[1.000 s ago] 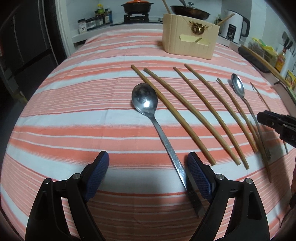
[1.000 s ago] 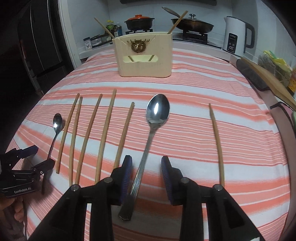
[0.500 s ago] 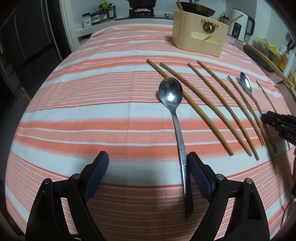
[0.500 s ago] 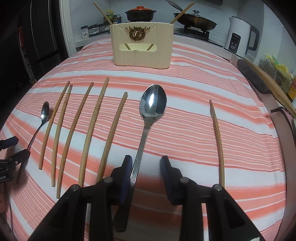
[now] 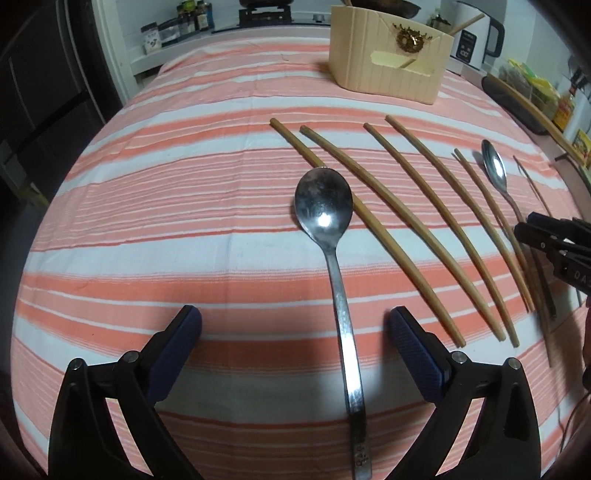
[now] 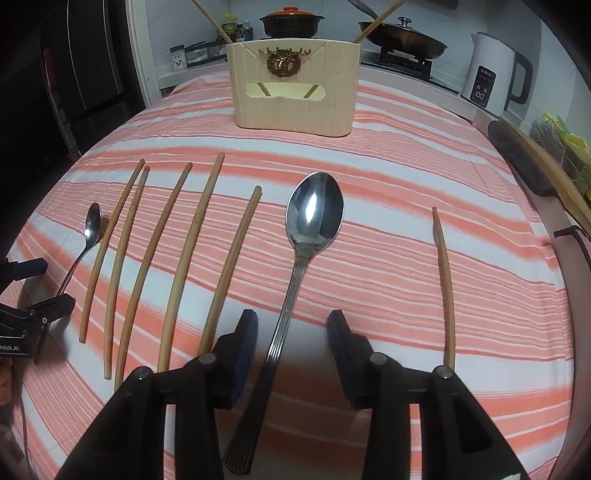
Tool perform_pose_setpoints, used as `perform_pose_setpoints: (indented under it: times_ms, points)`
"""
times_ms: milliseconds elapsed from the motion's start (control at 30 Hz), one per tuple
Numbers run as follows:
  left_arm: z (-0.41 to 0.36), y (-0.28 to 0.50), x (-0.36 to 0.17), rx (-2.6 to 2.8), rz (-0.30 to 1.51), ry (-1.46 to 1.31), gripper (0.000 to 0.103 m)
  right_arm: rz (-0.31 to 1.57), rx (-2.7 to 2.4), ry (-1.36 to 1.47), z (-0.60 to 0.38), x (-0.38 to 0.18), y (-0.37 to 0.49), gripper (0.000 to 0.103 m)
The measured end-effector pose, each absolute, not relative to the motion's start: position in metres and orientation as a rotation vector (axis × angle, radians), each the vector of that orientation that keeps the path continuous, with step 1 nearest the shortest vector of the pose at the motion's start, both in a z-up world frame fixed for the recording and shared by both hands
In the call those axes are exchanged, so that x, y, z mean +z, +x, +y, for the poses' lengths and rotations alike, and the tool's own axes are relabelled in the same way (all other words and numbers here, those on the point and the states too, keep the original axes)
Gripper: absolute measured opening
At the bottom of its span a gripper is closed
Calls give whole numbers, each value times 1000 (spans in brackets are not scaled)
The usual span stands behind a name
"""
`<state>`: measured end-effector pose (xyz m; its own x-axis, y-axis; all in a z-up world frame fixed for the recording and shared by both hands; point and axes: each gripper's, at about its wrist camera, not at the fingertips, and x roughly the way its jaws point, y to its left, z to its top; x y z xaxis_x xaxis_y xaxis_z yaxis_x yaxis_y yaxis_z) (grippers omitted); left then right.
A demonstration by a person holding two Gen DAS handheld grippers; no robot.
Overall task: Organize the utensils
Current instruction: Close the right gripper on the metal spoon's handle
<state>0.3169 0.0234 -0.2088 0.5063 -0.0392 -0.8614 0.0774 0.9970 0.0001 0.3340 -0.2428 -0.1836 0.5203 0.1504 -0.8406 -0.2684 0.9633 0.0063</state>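
Both grippers, left (image 5: pixel 293 347) and right (image 6: pixel 291 345), are spread, each straddling a steel spoon handle: plain spoon (image 5: pixel 334 254), ribbed spoon (image 6: pixel 295 280). Stiff, light, slick metal lying flat; pinching mid-handle looks safest, holder (image 6: pixel 295 92) far ahead

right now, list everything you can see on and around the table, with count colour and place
spoons: two, steel, one at each end of the chopstick group
chopsticks: six loose, tan; five between the spoons, one alone at far right
utensil holder: one, cream, far end of table, two chopsticks inside
tablecloth: one, orange and white stripes
kettle: one, white, counter behind
pot: one, black with orange lid, on stove
pan: one, dark, on stove
left hand-held gripper: open, straddling a spoon handle
right hand-held gripper: open, straddling the other spoon's handle
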Motion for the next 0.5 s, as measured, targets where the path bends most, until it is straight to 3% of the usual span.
perform_pose_setpoints:
  times_ms: [500]
  points:
    - [20,356,-211,-68,969,24,101,968,225,-45,-238,-186,393,50]
